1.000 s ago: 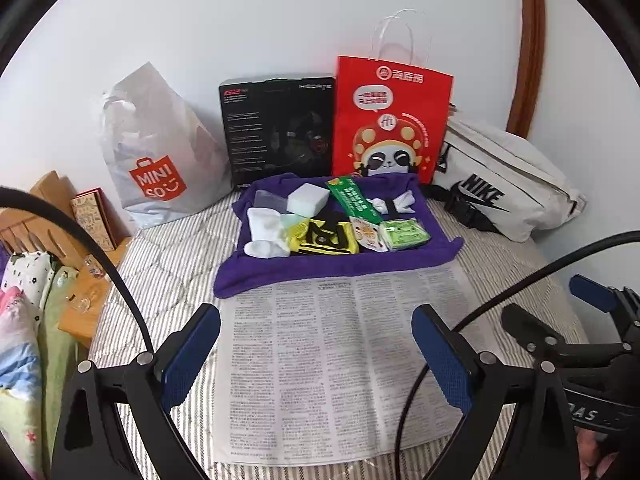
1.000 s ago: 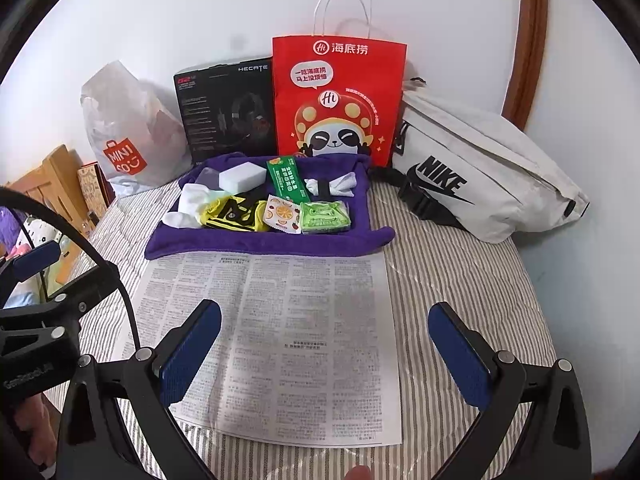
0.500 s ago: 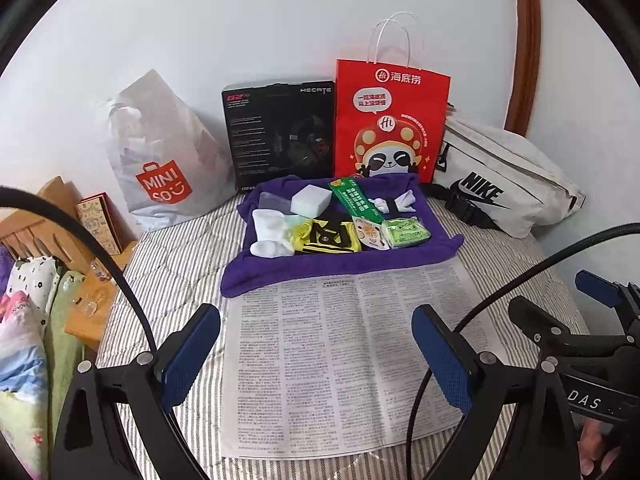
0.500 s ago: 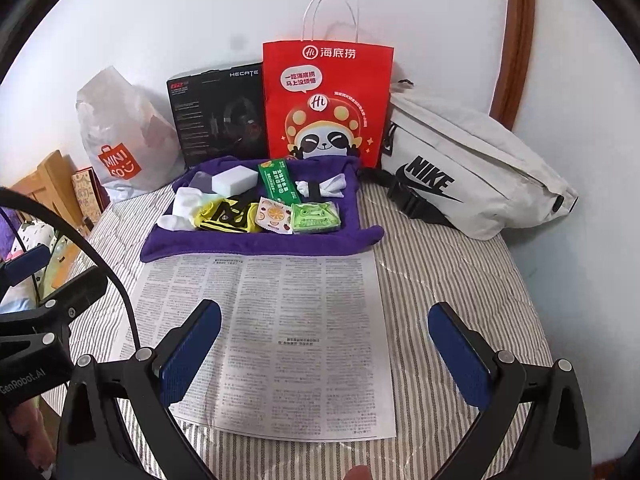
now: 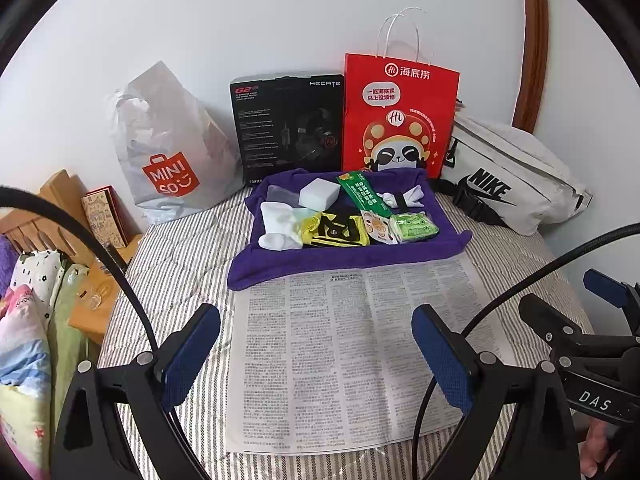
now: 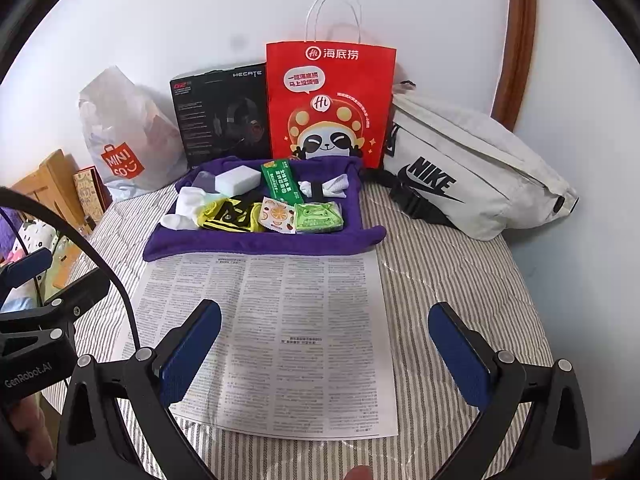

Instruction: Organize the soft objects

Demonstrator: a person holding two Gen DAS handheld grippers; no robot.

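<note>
Left gripper and right gripper both hang with jaws spread wide, gripping nothing, over a newspaper. At 12 o'clock beyond it lies a purple towel carrying white socks, a yellow-black cloth, a sponge and green packets. Behind stand a "MINISO" bag, a "HECATE" box, a red panda bag and a "NIKE" bag. The right view reads "GenRobot.AI" on the left gripper; the left view shows "DAS" at 4 o'clock.

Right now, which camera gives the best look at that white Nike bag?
The right wrist view: the Nike bag appears whole, large and nearer the middle. The left wrist view shows it too, but smaller, pushed toward the right edge.
</note>
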